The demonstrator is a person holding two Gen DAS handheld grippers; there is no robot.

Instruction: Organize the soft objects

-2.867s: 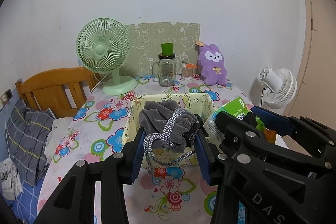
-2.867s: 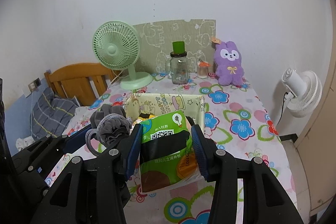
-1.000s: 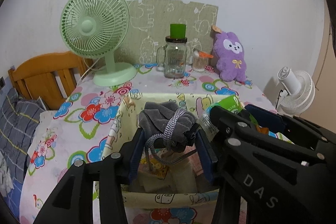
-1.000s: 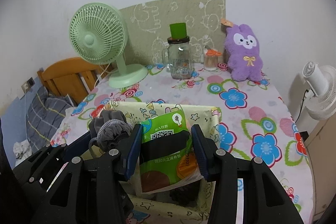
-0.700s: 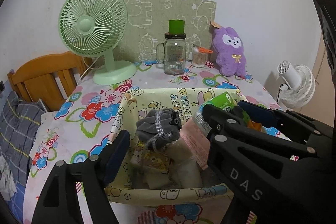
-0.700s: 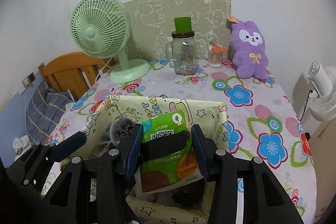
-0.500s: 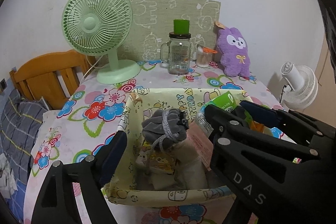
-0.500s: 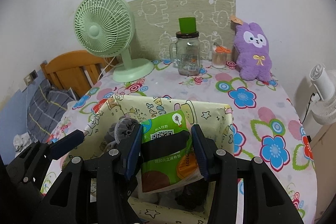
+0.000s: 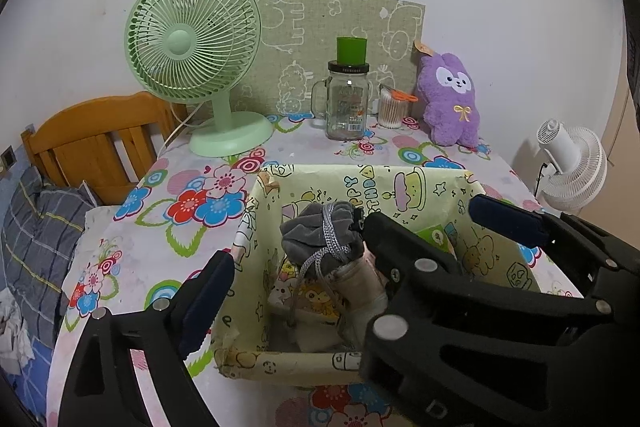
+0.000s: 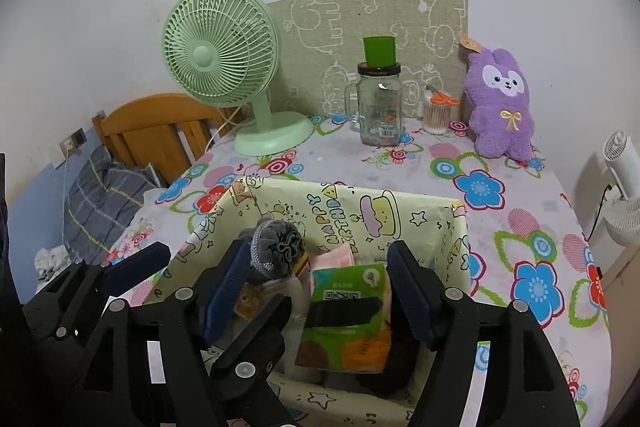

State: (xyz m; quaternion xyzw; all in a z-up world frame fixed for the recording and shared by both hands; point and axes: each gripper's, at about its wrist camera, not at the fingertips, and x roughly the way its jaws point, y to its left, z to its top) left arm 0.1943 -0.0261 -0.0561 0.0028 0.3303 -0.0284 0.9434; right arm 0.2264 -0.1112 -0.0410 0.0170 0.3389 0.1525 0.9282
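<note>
Both my grippers' jaws are opening over the box point(image 10: 460, 223) — the grey pouch point(image 9: 324, 239) sits free inside, the green pack point(image 10: 348, 311) between my right gripper point(image 10: 320, 291) pads, seemingly loose. Withdrawing my left gripper point(image 9: 296, 275) carelessly could snag the pouch's cord and drag it out.

Green fan point(image 9: 194, 39), glass jar point(image 9: 347, 106)

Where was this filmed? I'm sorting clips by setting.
Most likely a home bedroom: a wooden bed headboard with plaid bedding sits beside a table under a flowered tablecloth, which holds a green desk fan and a purple plush bunny.
</note>
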